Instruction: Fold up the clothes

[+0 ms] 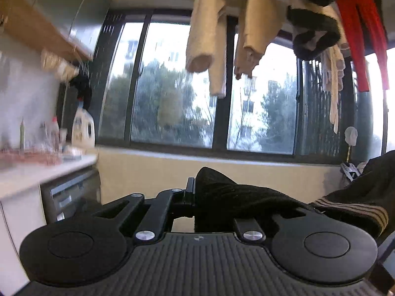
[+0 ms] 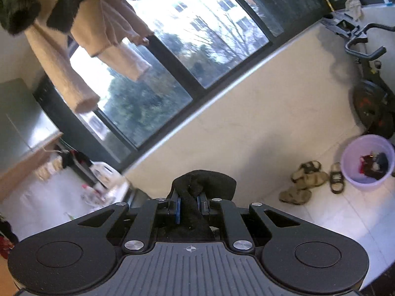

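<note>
**Both grippers clamped on a black garment, held up in the air**

The black knit garment (image 1: 229, 197) is off any surface, gripped by both tongs. In the left wrist view it bunches over the left gripper (image 1: 195, 197): fabric covers the right finger fully, only the left finger (image 1: 189, 190) shows as a thin black edge pressed against the cloth. Jaws look closed on the fabric. The garment trails off to the right, where a brown-and-beige striped band (image 1: 355, 209) sits at its edge, more dark cloth above it.

In the right wrist view the right gripper (image 2: 191, 203) pinches a fold of the same black fabric (image 2: 205, 182) between blue-padded fingers (image 2: 177, 208); jaws nearly together with cloth sandwiched, a lump of fabric rising past the tips, a strip running back toward the camera.

Surroundings: large dark-framed window (image 1: 172, 83) ahead, trees and buildings outside. Beige garments (image 1: 209, 37) hang from above, next to a dark fuzzy one (image 1: 313, 19) and a red one (image 1: 358, 32). Left side has a white counter (image 1: 44, 170) with a blurred white jug (image 1: 83, 128) and bottles. Right view, tilted: exercise bike (image 2: 370, 79) by the wall, lilac basin (image 2: 367, 160) holding small items on the tiled floor, tan sandals (image 2: 308, 180) just beside it
</note>
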The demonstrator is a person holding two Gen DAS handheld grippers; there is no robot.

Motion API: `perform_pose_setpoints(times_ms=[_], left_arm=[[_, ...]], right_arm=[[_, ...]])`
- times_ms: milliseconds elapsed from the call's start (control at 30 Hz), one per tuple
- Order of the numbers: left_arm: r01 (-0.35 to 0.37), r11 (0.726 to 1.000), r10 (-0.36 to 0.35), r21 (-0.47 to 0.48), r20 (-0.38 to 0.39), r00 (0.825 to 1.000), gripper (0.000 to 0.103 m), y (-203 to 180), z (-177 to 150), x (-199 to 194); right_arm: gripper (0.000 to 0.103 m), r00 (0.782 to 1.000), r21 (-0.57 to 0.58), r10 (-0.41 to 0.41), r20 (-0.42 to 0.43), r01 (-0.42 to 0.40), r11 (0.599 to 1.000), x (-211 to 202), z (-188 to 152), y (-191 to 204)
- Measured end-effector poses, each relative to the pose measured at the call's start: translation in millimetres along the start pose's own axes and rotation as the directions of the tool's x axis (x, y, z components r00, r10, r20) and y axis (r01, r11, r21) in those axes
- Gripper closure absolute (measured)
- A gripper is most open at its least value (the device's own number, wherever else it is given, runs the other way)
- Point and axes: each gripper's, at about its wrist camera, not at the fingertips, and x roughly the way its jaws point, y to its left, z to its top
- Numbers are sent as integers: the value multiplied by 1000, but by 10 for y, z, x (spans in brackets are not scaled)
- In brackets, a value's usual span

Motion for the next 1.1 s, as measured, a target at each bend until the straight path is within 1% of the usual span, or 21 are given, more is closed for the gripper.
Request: perform_pose_setpoints(times_ms=[67, 167, 233, 333, 400, 500, 533, 600, 633, 700, 733, 767, 800, 867, 900, 933, 967, 1000, 1033, 1100], left_arm=[[-20, 1000, 20, -2, 16, 1000, 99, 8, 52, -8], [-62, 996, 62, -63, 0, 998, 99, 172, 135, 20], [-107, 991, 108, -77, 5, 994, 99, 289, 177, 1], [-171, 983, 171, -63, -3, 985, 99, 431, 155, -28], [-192, 980, 190, -44, -37, 981, 99, 499, 72, 1], [-222, 975, 220, -19, -91, 971, 99, 546, -117, 54], [-226, 974, 222, -23, -110, 969, 99, 567, -169, 67], [-230, 973, 222, -34, -148, 964, 99, 611, -264, 93], [-230, 972, 221, -40, -162, 962, 99, 628, -283, 101], [-225, 973, 213, -47, -178, 961, 99, 643, -318, 104], [-222, 974, 210, -48, -182, 961, 99, 639, -328, 109], [-218, 975, 205, -52, -185, 961, 99, 642, -335, 104], [-214, 975, 200, -58, -188, 962, 99, 646, -339, 92], [-210, 975, 194, -68, -189, 963, 99, 643, -351, 73], [-209, 975, 192, -74, -193, 962, 99, 647, -367, 73], [-209, 975, 190, -80, -198, 962, 99, 652, -385, 74], [-210, 973, 188, -91, -209, 960, 98, 666, -411, 75], [-212, 971, 184, -107, -225, 957, 99, 693, -447, 79], [-213, 969, 179, -124, -241, 954, 99, 724, -484, 84], [-206, 964, 153, -169, -284, 947, 98, 807, -586, 71]], right_arm=[[93, 1000, 17, 24, -5, -24, 1000, 4, 16, -154], [93, 998, 42, 61, -11, -60, 997, 9, 40, -384], [93, 993, 65, 109, -45, -106, 992, 98, -96, -412], [92, 982, 63, 171, -80, -166, 984, 229, -418, -327], [92, 980, 55, 180, -83, -176, 983, 361, -637, -347], [92, 987, 76, 124, -99, -116, 990, 562, -926, -501], [89, 990, 86, 96, -107, -87, 992, 595, -1013, -583], [77, 992, 85, 30, -123, -19, 996, 645, -1152, -684], [68, 993, 84, 4, -122, 6, 996, 635, -1192, -725], [51, 995, 97, 0, -103, 11, 995, 568, -1225, -797], [37, 996, 93, -25, -80, 33, 995, 514, -1224, -798], [36, 997, 85, -57, -54, 61, 994, 459, -1222, -788], [36, 997, 65, -68, -24, 69, 996, 394, -1221, -743], [36, 998, 13, -64, 28, 64, 998, 265, -1219, -622], [35, 999, -40, -45, 27, 46, 998, 250, -1249, -491], [31, 999, -98, -24, 20, 26, 995, 246, -1286, -344], [23, 1000, -155, -4, 13, 6, 988, 241, -1323, -197], [21, 1000, -212, 16, 4, -15, 977, 237, -1360, -50], [18, 1000, -280, 23, -11, -25, 960, 282, -1438, 104], [18, 999, -404, 26, -44, -41, 914, 415, -1622, 392]])
